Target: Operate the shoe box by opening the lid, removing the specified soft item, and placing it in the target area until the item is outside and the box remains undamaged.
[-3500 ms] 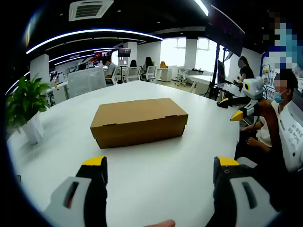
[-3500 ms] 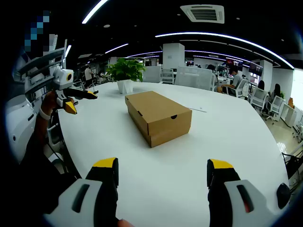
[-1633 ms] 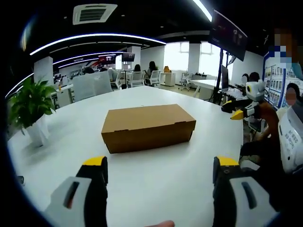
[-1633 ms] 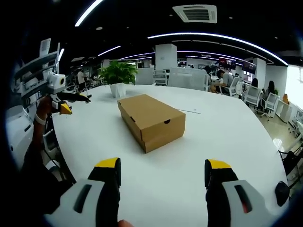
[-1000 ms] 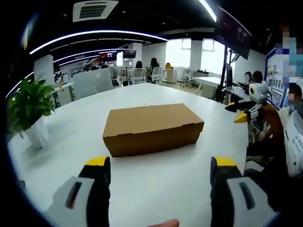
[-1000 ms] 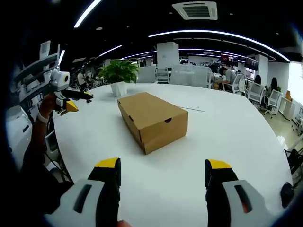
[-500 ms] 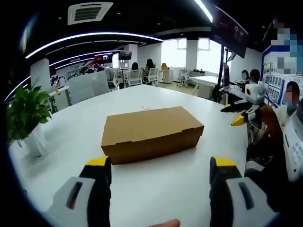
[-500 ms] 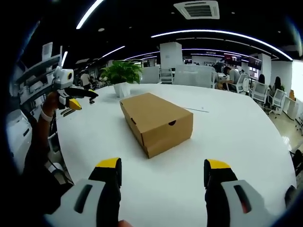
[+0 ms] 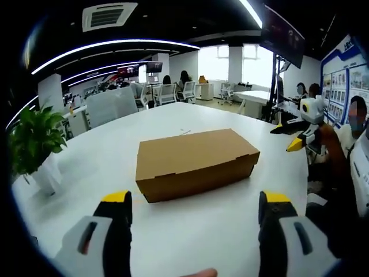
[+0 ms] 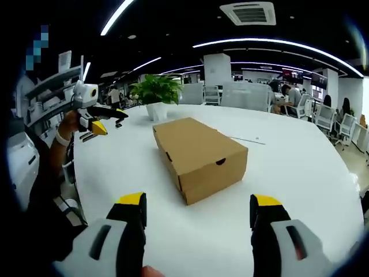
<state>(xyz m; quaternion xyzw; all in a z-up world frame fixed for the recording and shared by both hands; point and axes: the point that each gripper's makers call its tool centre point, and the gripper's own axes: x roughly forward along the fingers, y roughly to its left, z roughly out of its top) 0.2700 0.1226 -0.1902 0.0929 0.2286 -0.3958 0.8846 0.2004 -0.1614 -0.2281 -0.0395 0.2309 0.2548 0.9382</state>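
Left gripper: the left gripper (image 9: 193,208) has its jaws spread wide and holds nothing; it hovers over the white table (image 9: 190,236), a little back from the long side of the box.
Right gripper: the right gripper (image 10: 196,210) is also spread and empty; it faces the short end of the box from near the table edge.
Shoe box: the shoe box (image 9: 196,163) is plain brown cardboard and lies flat near the middle of the table with the lid (image 10: 193,144) closed. In the right gripper view a small half-round notch (image 10: 221,162) is seen on the short end.
Soft item: it is not visible; probably it is inside the closed box.
Step in hand: approach to the box, lid not yet lifted.
How to do it well: it seems best that one gripper steadies the lower part while the other takes the lid edge lightly and lifts it straight, without squeezing the thin cardboard.
Risk: too hard a pinch may dent or tear the lid.
Surroundings: a potted plant (image 9: 34,144) stands well apart from the box.
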